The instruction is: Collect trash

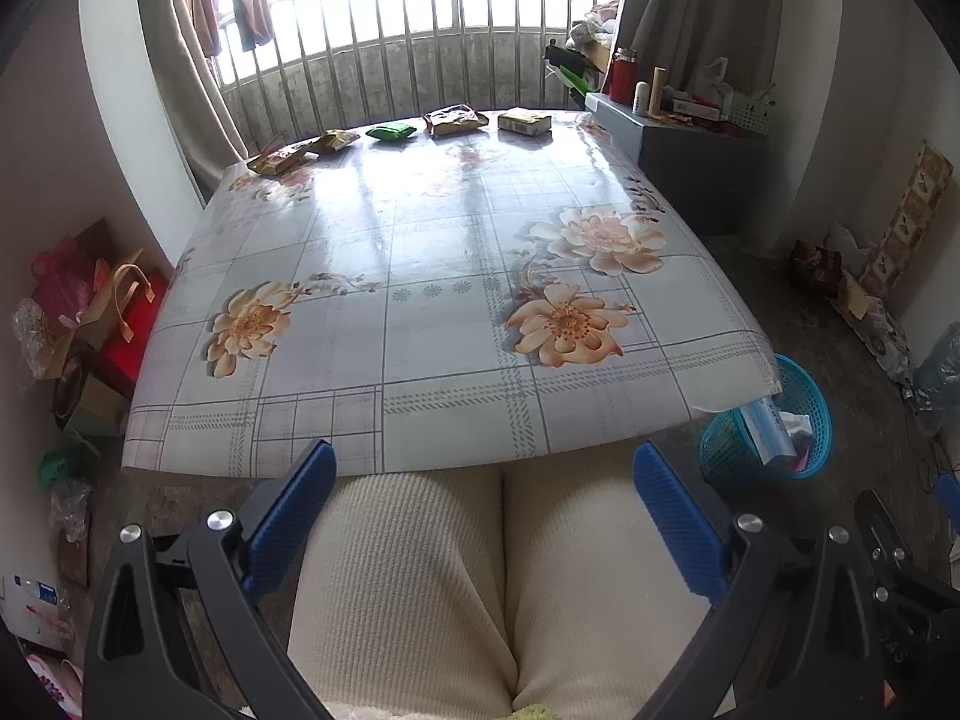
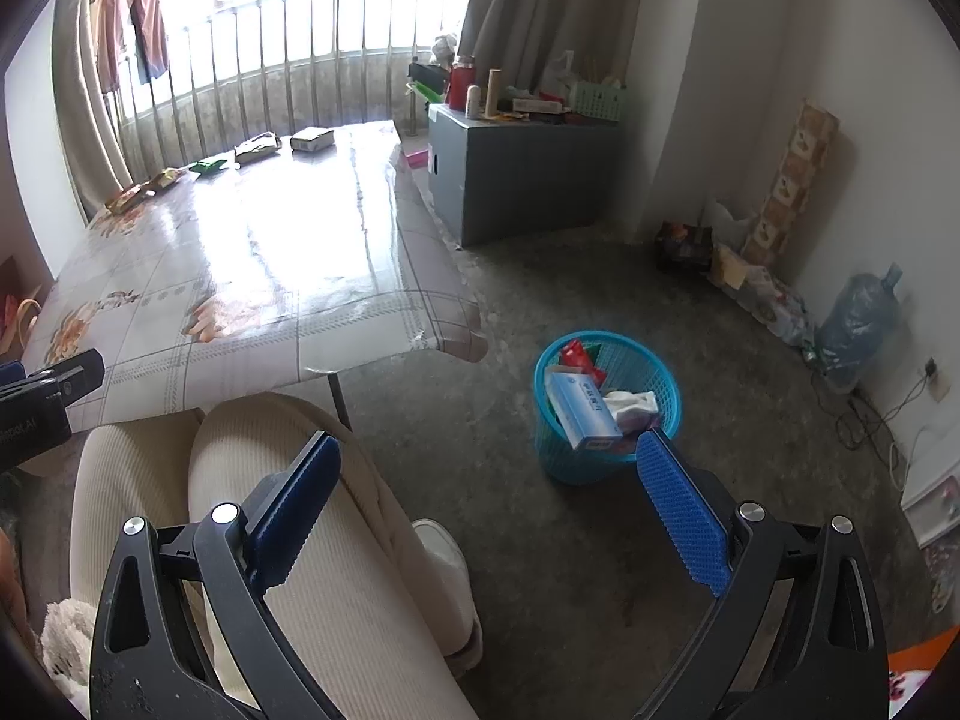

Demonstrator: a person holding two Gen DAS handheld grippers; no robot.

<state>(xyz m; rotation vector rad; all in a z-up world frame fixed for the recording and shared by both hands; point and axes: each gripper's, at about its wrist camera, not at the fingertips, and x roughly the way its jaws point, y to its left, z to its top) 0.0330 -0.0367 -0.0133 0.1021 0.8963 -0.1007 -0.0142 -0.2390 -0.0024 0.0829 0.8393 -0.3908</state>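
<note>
Several snack wrappers and packets lie in a row along the table's far edge: a yellow-red wrapper (image 1: 277,159), a small orange one (image 1: 333,141), a green packet (image 1: 391,131), a brown bag (image 1: 454,119) and a pale box (image 1: 525,121). They also show in the right wrist view, with the green packet (image 2: 208,166) mid-row. A blue mesh trash basket (image 2: 606,405) stands on the floor right of the table, holding a blue-white box and tissue; it also shows in the left wrist view (image 1: 768,426). My left gripper (image 1: 485,468) is open and empty over the person's lap. My right gripper (image 2: 487,459) is open and empty, near the basket.
The table (image 1: 420,276) has a glossy floral cloth. A grey cabinet (image 2: 516,174) with bottles and clutter stands right of it. Bags and boxes (image 1: 90,324) crowd the floor at left. A water jug (image 2: 858,318) and cables lie by the right wall. Window bars run behind the table.
</note>
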